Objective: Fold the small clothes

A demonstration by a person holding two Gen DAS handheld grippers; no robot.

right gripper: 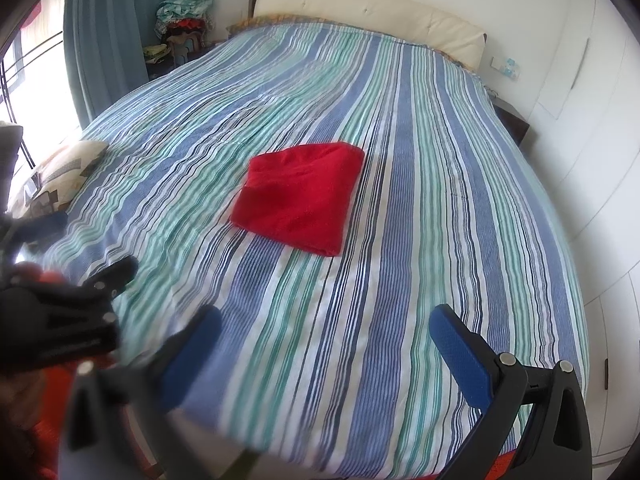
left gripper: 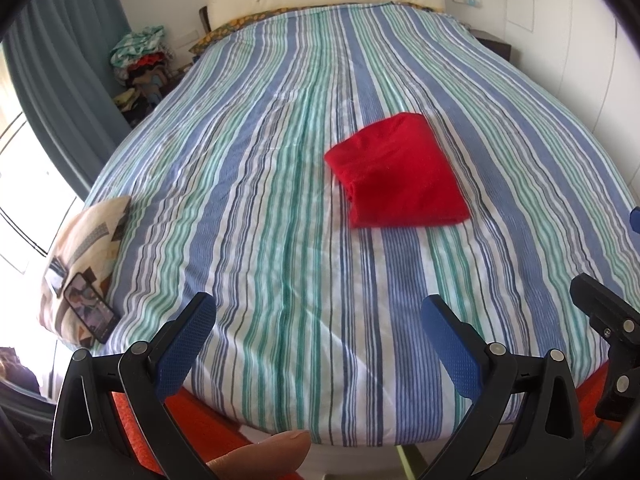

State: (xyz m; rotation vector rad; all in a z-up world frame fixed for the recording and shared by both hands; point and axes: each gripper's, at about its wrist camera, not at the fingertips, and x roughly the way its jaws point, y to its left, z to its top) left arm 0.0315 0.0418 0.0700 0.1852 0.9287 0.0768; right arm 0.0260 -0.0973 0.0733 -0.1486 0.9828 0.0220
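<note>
One striped bedspread (left gripper: pixel 280 184) fills both views, stretched ahead of the two claws and beneath them. Well ahead of the left gripper (left gripper: pixel 318 320), and a little to its right, a red garment (left gripper: pixel 396 176) is seen lying flat on the spread as a compact, squared packet; from the right gripper (right gripper: pixel 324 332) the same garment (right gripper: pixel 298 196) lies well ahead and slightly to the left. Its edges are stacked in layers, so the fold on this piece is judged to be finished. No loose garment is seen on the bed, but a heap of clothes (left gripper: pixel 138 64) is piled far ahead and to the left of the left claw, beside a curtain, so more folding may be left; that cannot be settled from these views.

A patterned cushion (left gripper: pixel 86 248) sits at the bed's edge to the left of the left claw, with a phone (left gripper: pixel 90 308) resting on it.

Both claws are held low at the near edge of the bed, pointed forward along it, apart from the garment. The left one's fingers are spread wide with nothing between them; the right one's are likewise spread and empty, though its left finger is blurred. A fingertip (left gripper: pixel 260 456) is seen just below the left claw.
</note>
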